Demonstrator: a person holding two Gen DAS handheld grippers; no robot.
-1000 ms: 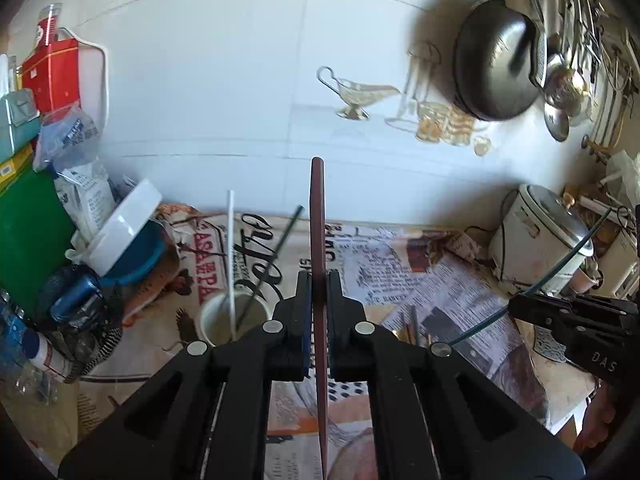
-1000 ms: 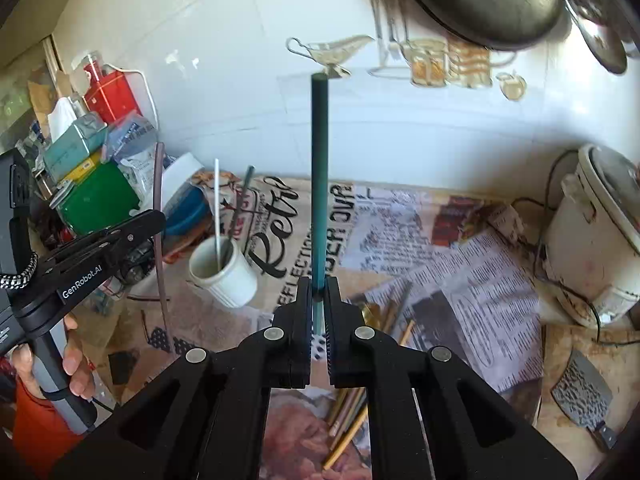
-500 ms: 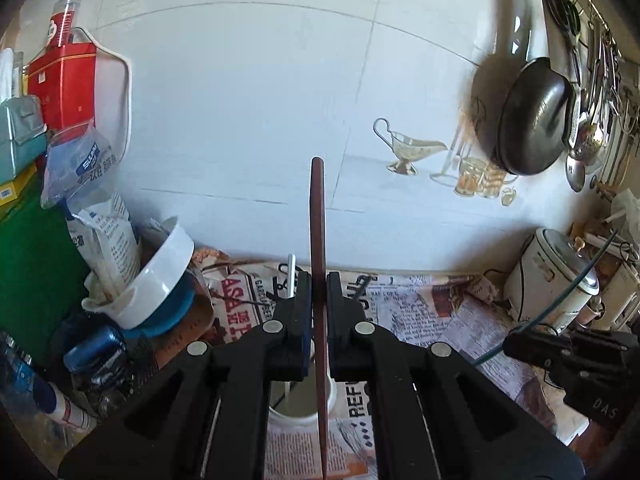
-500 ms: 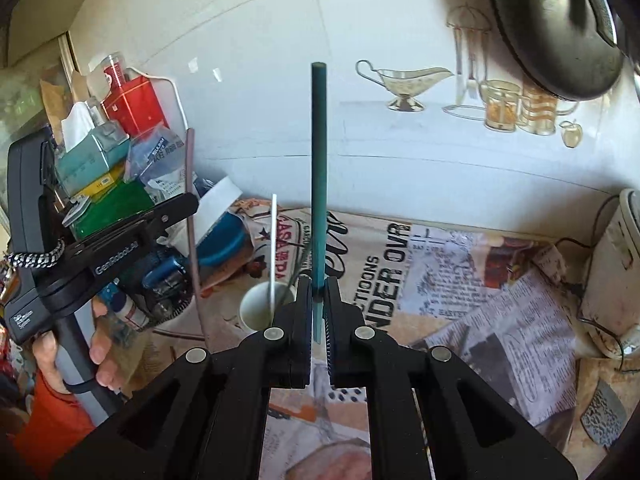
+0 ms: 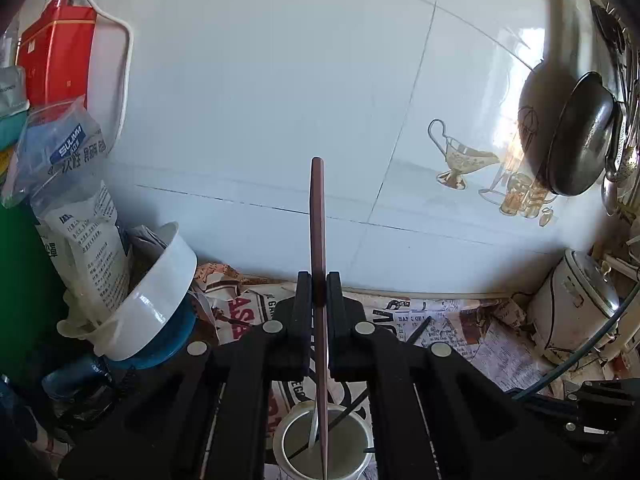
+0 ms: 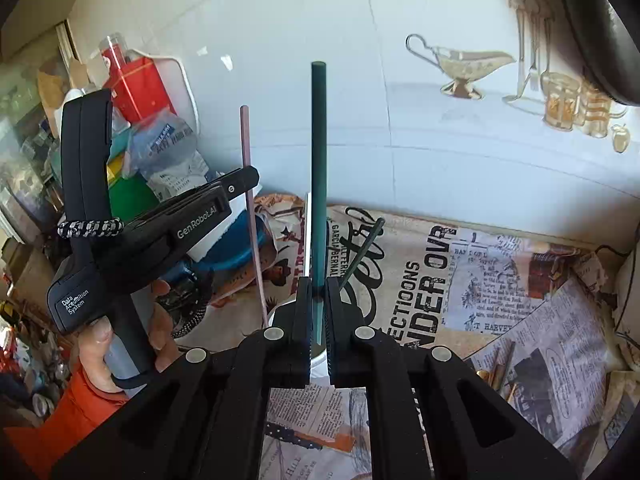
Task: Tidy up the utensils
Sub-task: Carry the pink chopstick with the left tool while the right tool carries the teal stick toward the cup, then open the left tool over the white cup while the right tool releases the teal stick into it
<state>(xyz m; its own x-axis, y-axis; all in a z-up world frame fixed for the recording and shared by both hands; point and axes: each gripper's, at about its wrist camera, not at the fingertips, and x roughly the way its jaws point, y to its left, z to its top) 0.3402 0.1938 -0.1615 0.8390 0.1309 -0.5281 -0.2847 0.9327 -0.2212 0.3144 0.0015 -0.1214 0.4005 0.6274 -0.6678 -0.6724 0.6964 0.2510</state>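
Note:
My left gripper [image 5: 319,280] is shut on a brown chopstick [image 5: 317,216] held upright; its lower end reaches into the mouth of a white cup [image 5: 288,448] directly below. The cup holds a white stick [image 5: 314,424] and a thin dark stick [image 5: 416,328]. My right gripper [image 6: 319,284] is shut on a green chopstick [image 6: 319,160], also upright, just right of the cup [image 6: 318,360], which its fingers mostly hide. In the right wrist view the left gripper [image 6: 240,178] stands to the left with the brown chopstick [image 6: 250,200] slanting down to the cup's rim.
Newspaper [image 6: 500,280] covers the counter. A tilted white bowl [image 5: 152,300], bags and a red box [image 5: 56,52] crowd the left. A rice cooker [image 5: 568,304] and a hanging wok [image 5: 576,136] are on the right. Loose utensils [image 6: 500,372] lie right of the cup.
Both grippers have moved forward and left toward the cup and wall. The cup now lies under the left gripper, and the brown chopstick's lower end has come over it.

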